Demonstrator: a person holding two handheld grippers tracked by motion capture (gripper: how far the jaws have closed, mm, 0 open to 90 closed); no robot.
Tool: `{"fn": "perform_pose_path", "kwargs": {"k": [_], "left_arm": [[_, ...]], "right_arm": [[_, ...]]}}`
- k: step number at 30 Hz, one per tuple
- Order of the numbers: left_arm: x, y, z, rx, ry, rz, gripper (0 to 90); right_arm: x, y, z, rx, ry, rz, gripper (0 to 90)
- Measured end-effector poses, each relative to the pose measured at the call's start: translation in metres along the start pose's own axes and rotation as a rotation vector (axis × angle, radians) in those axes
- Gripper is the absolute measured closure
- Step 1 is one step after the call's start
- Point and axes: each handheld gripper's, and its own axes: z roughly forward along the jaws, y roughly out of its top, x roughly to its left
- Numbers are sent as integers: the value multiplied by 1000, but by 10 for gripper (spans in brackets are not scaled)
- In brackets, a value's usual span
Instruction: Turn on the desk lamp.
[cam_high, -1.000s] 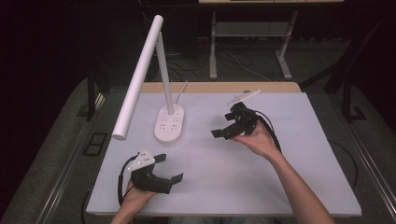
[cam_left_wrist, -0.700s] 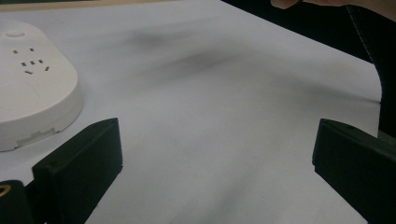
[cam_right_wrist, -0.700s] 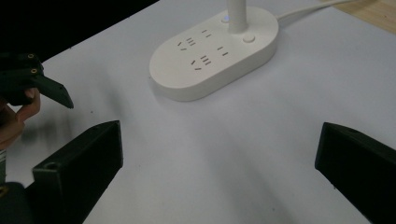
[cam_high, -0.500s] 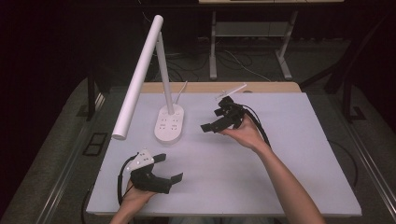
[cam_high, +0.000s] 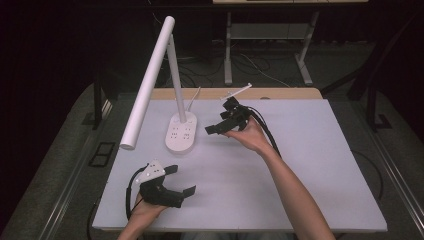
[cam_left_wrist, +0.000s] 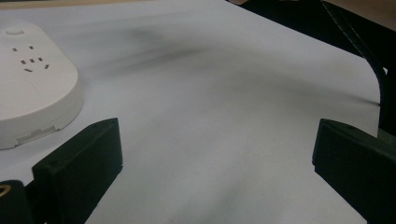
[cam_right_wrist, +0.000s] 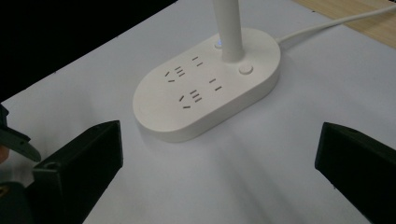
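Your right gripper (cam_high: 220, 123): two blocky matte-black jaws, spread wide apart with nothing between them. In the right gripper view they rise at either lower corner and frame the lamp base (cam_right_wrist: 208, 84) on the bare surface ahead. Your right hand (cam_high: 250, 136) wraps the body from below, wrist lifted off the table, forearm running in from the lower right; a thick black cable (cam_high: 267, 134) loops back over the wrist.

Your left gripper (cam_high: 181, 180): the same black jaws, released and wide, empty. It sits low near the front edge of the table with a grey three-cornered plate (cam_high: 151, 171) on top; your left hand (cam_high: 145, 207) grips it from below. In the left gripper view the jaws point across the sheet, with the lamp base at the far left.

Lamp base: smooth white plastic oval with rounded edges; two groups of socket slots and a round button (cam_right_wrist: 245, 69) on top. It stands just beside the right gripper and well apart from the left.

Lamp: a white stem (cam_high: 176, 75) rises from the base; a long white tubular head (cam_high: 147, 82) slants down to the left; a white cord (cam_right_wrist: 327, 25) trails from the back.

Table (cam_high: 300, 190): flat matte pale-grey sheet, with a wooden strip along the far edge.
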Motion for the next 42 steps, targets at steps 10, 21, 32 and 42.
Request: {"fn": "perform_pose_path", "kwargs": {"k": [10, 21, 32, 42], "left_arm": [[0, 0, 0, 1, -4, -2, 5], [0, 0, 0, 0, -7, 2, 5], [-1, 0, 1, -2, -16, 5, 5], [-1, 0, 0, -6, -17, 0, 5]], "right_arm": [[-1, 16, 14, -12, -6, 3, 6], [-8, 32, 32, -14, -12, 17, 6], [-17, 38, 46, -53, -37, 37, 213], [-26, 36, 63, -89, -18, 75, 443]]}}
